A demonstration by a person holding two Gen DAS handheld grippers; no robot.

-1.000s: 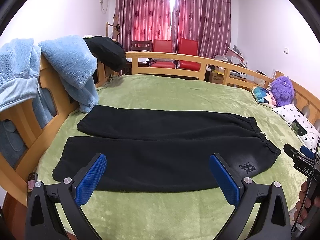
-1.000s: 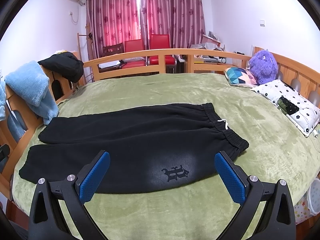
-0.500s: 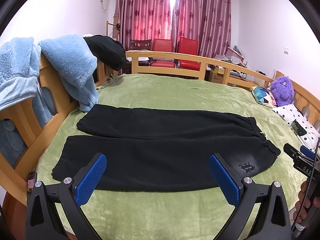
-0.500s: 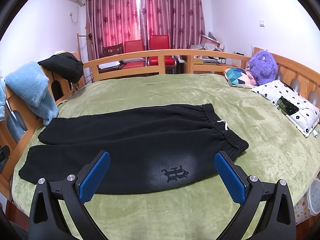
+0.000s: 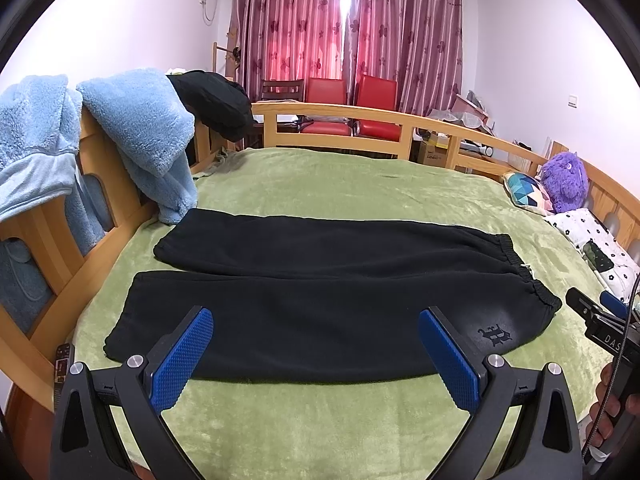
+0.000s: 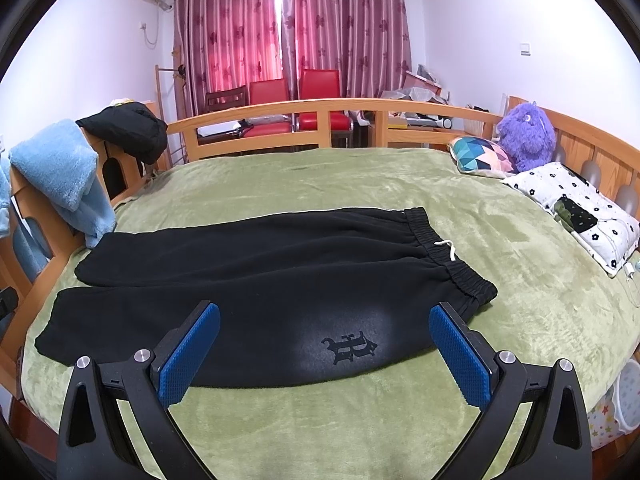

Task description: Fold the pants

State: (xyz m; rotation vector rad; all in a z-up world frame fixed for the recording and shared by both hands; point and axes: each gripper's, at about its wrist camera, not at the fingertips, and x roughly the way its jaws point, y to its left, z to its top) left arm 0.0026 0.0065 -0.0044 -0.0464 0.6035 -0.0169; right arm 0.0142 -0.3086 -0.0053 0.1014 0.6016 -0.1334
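A wooden-railed bed (image 5: 332, 112) fills both views, its surface covered by a green blanket (image 5: 344, 184). On the blanket, toward the near edge, the black pants (image 5: 320, 300) lie flat and unfolded, both legs stretched side by side lengthwise, cuffs toward the left rail and the elastic waistband (image 6: 448, 256) to the right; the nearer leg bears a dark gothic emblem (image 6: 352, 346) close to the waist, and a white drawstring (image 6: 448, 246) shows at the waistband. Blue fleece garments (image 5: 140, 132) hang over the left rail, the lower end of one reaching down to the cuff of the far leg, with a black garment (image 5: 216, 104) draped further along the same rail. Dark red curtains (image 5: 348, 32) and red chairs (image 5: 352, 108) stand beyond the far rail. At the right side are a white patterned pillow (image 6: 580, 208), a multicoloured cushion (image 6: 480, 156) and a purple plush toy (image 6: 524, 136). The left gripper (image 5: 316, 354) is held above the near edge of the pants, fingers spread wide, blue pads (image 5: 180, 364) clear of the cloth, gripping nothing. The right gripper (image 6: 326, 354) stands likewise near the emblem end, fingers wide apart and empty; it is also partly seen at the right edge of the left wrist view, held in a hand (image 5: 608, 408).
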